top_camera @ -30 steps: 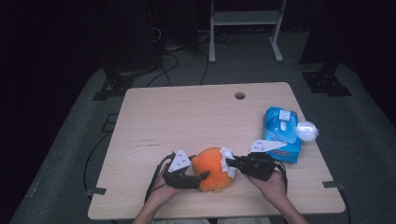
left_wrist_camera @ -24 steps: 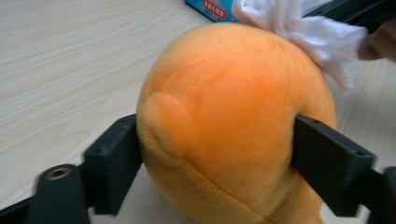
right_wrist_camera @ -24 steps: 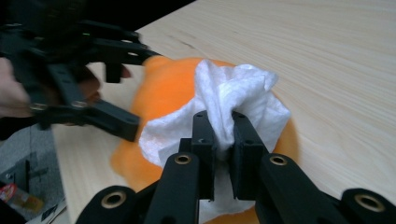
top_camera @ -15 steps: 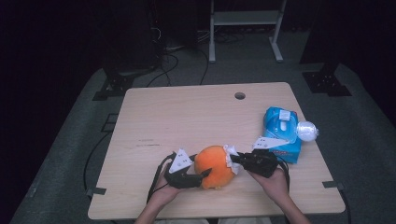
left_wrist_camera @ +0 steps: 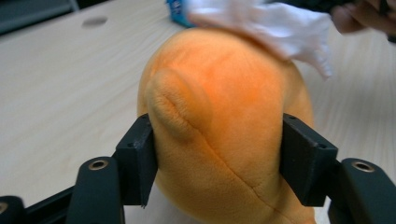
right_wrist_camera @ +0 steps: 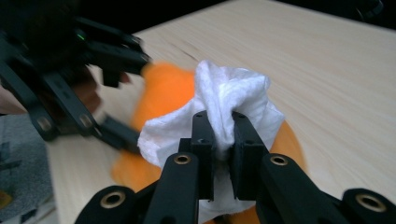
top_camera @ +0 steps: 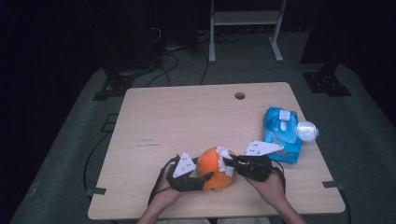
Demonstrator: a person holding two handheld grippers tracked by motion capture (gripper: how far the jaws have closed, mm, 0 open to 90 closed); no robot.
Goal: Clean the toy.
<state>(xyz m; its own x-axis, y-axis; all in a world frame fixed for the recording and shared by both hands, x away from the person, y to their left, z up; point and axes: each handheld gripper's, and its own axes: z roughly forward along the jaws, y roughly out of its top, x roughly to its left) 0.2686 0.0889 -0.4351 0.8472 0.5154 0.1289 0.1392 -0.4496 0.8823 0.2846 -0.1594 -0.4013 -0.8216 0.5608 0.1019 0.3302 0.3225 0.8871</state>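
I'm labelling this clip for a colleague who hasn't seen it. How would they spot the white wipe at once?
Go to the near edge of the wooden table, where the orange plush toy sits clamped in the left gripper. The white wipe lies crumpled on the toy's top, pinched by the right gripper; unlike the blue wipe pack, it's loose and white.

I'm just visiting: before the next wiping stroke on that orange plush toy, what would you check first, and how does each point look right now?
1. Left gripper holds the orange plush toy: ok, its jaws press both sides of the toy.
2. Right gripper holds the white tissue: ok, jaws pinched shut on a bunched fold.
3. Tissue touches the toy: ok, it lies on the toy's top in the left gripper view.
4. Toy rests on the table: ok, near the front edge, between the two hands.
5. Blue tissue pack out of the way: ok, it lies apart, to the right.
6. Toy's surface clean under the tissue: cannot tell, that part is covered.
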